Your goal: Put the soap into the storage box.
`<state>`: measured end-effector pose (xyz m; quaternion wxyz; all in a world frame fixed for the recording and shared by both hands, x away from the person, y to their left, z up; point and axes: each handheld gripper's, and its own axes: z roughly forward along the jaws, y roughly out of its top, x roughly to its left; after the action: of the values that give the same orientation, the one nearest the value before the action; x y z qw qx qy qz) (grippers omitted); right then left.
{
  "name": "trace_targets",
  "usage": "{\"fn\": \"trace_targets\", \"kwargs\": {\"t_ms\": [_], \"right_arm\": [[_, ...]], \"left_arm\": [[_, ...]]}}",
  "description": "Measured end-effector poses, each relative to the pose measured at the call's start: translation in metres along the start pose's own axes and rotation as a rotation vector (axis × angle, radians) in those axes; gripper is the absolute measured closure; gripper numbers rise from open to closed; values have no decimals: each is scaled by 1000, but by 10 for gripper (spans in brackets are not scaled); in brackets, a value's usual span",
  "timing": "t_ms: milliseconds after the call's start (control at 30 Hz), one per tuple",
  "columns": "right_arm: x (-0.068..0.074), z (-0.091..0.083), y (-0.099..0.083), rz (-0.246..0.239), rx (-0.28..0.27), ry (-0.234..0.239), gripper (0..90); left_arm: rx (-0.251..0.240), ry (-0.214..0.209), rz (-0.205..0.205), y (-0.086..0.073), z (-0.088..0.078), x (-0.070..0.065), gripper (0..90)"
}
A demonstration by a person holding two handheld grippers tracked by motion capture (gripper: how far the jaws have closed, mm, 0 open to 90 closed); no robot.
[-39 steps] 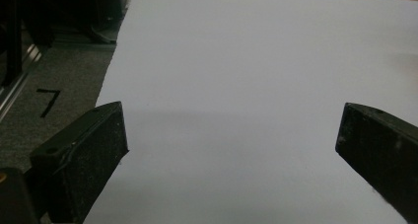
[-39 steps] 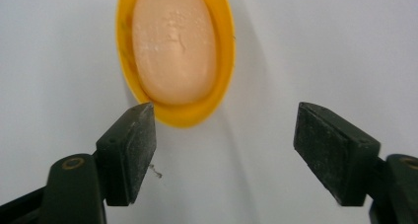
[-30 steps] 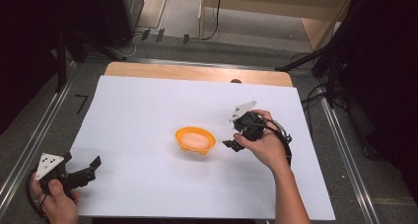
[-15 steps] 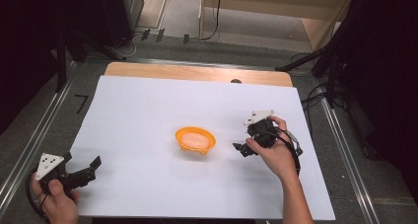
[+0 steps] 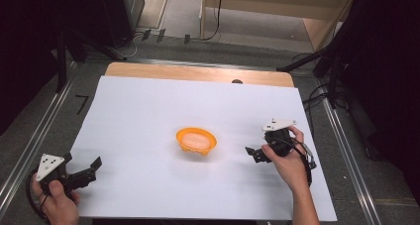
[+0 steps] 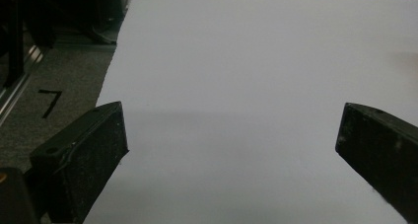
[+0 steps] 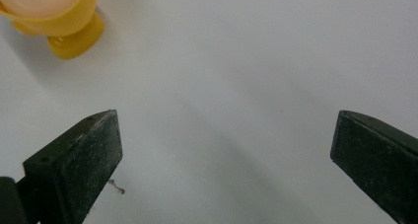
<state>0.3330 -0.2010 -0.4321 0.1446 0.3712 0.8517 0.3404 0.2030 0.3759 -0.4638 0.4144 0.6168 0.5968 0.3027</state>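
Right gripper (image 5: 255, 154) jaws wide, just been opening, nothing between them, orange bowl (image 5: 196, 140) ahead and off to their left, well apart on white sheet (image 5: 138, 111); left gripper (image 5: 89, 169) jaws wide, empty.

A lab: metal rails (image 5: 29, 150), cables (image 5: 214, 17), white-covered table (image 5: 148, 111).

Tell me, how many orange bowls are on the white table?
1. The orange bowl sits near the middle of the white table, between the two grippers. Nothing could hide another.
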Motion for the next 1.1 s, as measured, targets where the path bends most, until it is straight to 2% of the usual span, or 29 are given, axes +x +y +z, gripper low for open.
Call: {"fn": "trace_targets", "kwargs": {"t_ms": [300, 500, 733, 1100], "right_arm": [[-10, -8, -30, 76, -29, -21, 0], [-17, -16, -51, 137, -69, -32, 0], [-24, -25, -75, 184, -96, -53, 0], [-33, -40, -107, 229, -119, -96, 0]], "left_arm": [[0, 2, 1, 0, 0, 0, 0], [1, 2, 3, 0, 0, 0, 0], [0, 3, 4, 0, 0, 0, 0], [-2, -1, 2, 0, -1, 0, 0]]}}
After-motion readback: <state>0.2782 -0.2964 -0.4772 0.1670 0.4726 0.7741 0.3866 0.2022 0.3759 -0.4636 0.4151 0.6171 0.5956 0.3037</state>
